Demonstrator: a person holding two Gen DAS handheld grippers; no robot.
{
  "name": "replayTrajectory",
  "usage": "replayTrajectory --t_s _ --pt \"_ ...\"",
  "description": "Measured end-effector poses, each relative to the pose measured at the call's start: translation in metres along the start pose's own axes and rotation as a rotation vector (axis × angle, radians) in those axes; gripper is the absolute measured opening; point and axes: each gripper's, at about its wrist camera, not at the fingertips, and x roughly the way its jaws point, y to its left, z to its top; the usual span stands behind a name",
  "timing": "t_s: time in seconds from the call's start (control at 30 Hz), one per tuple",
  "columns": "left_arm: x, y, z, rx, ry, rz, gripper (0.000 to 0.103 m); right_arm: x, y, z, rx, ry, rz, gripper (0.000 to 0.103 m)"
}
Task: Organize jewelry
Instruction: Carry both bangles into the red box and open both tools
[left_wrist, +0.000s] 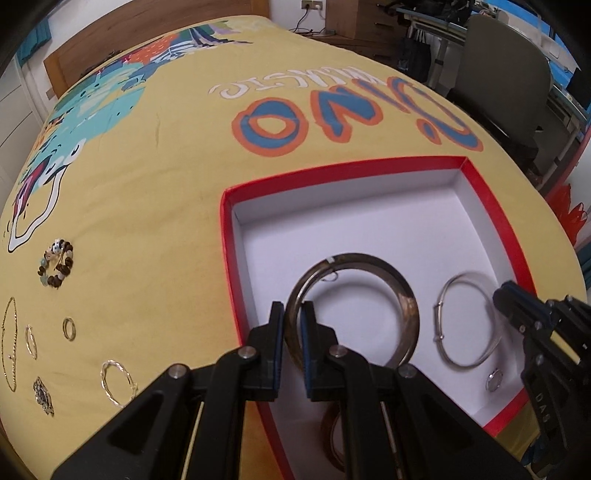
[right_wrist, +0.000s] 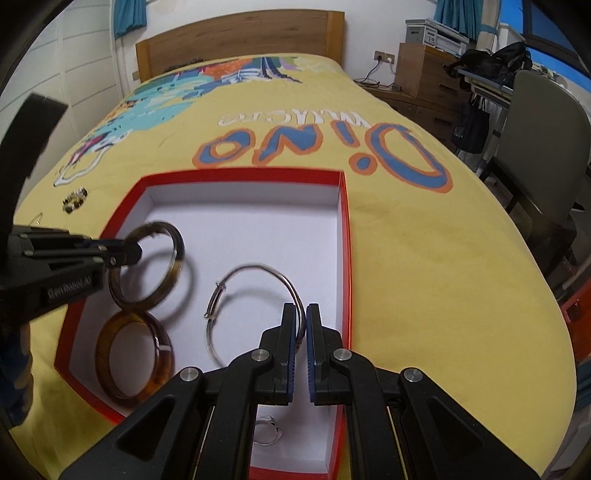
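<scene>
A red box (left_wrist: 491, 206) with a white inside lies on the yellow bedspread; it also shows in the right wrist view (right_wrist: 347, 236). My left gripper (left_wrist: 293, 325) is shut on a dark brown bangle (left_wrist: 406, 306) and holds it over the box floor (right_wrist: 177, 254). My right gripper (right_wrist: 301, 325) is shut on a thin silver bangle (right_wrist: 251, 269), also seen in the left wrist view (left_wrist: 461, 321). An amber bangle (right_wrist: 162, 354) and a small silver ring (right_wrist: 267, 432) lie in the box.
On the bedspread left of the box lie a bead bracelet (left_wrist: 57, 267), a gold ring (left_wrist: 69, 328), a twisted wire bangle (left_wrist: 116, 384), a chain (left_wrist: 9, 347) and a brooch (left_wrist: 42, 395). A chair (right_wrist: 543, 147) stands right of the bed.
</scene>
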Motion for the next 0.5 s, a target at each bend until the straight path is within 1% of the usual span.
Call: replayTrajectory --t_s 0.07,0.13,0.33,0.37,0.47,0.5 --pt "0.0 -0.002 0.0 0.005 -0.008 0.011 0.011 0.001 0.002 -0.001 -0.009 0.01 -0.006 0.005" --pt "-0.001 -0.001 -0.001 0.002 -0.013 0.013 0.011 0.0 0.003 -0.002 -0.015 0.011 -0.014 0.005" --pt "-0.008 0.0 -0.003 -0.008 -0.023 -0.011 0.011 -0.006 0.0 -0.004 -0.007 0.01 -0.018 0.006" --pt "-0.011 0.0 -0.004 -0.009 -0.029 -0.019 0.011 -0.009 0.0 -0.004 -0.005 0.005 -0.017 0.009" --pt "-0.024 0.002 -0.008 -0.017 -0.05 -0.051 0.014 -0.024 0.001 -0.003 0.004 -0.028 -0.016 0.028" --pt "-0.029 0.001 -0.009 -0.016 -0.058 -0.054 0.017 -0.029 0.001 -0.002 0.01 -0.036 -0.021 0.029"
